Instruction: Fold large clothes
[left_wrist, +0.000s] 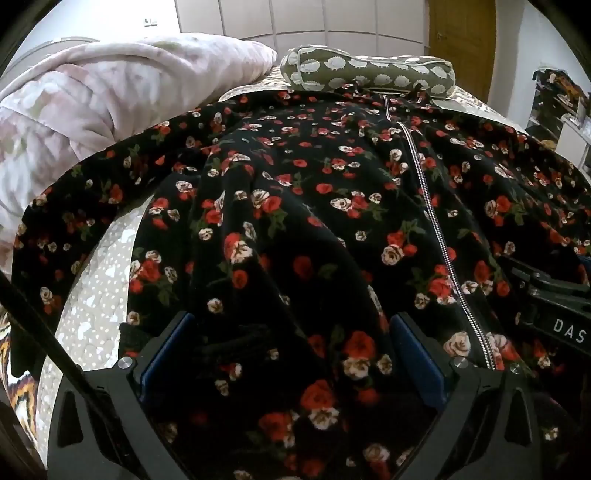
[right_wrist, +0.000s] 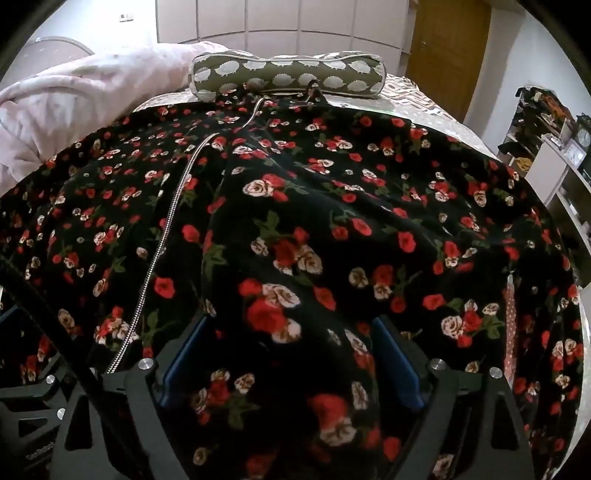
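A large black garment (left_wrist: 295, 184) printed with red and cream roses lies spread over the bed and fills both views (right_wrist: 351, 206). Its silver zipper (left_wrist: 432, 221) runs down the front and shows left of centre in the right wrist view (right_wrist: 173, 206). My left gripper (left_wrist: 291, 321) stands open on the garment's near part, a ridge of the cloth lying between its blue pads (left_wrist: 413, 354). My right gripper (right_wrist: 291, 325) is open too, just right of the zipper, with bunched cloth between its blue pads (right_wrist: 395, 362). Neither pair of pads presses the fabric.
A green bolster pillow (left_wrist: 369, 72) with white hedgehog shapes lies beyond the garment's collar (right_wrist: 288, 74). A pink quilt (left_wrist: 92, 92) is heaped at the left. The dotted bed sheet (left_wrist: 99, 280) shows beside the left sleeve. A wooden door (right_wrist: 447, 48) and cluttered shelves (right_wrist: 546, 129) stand at the right.
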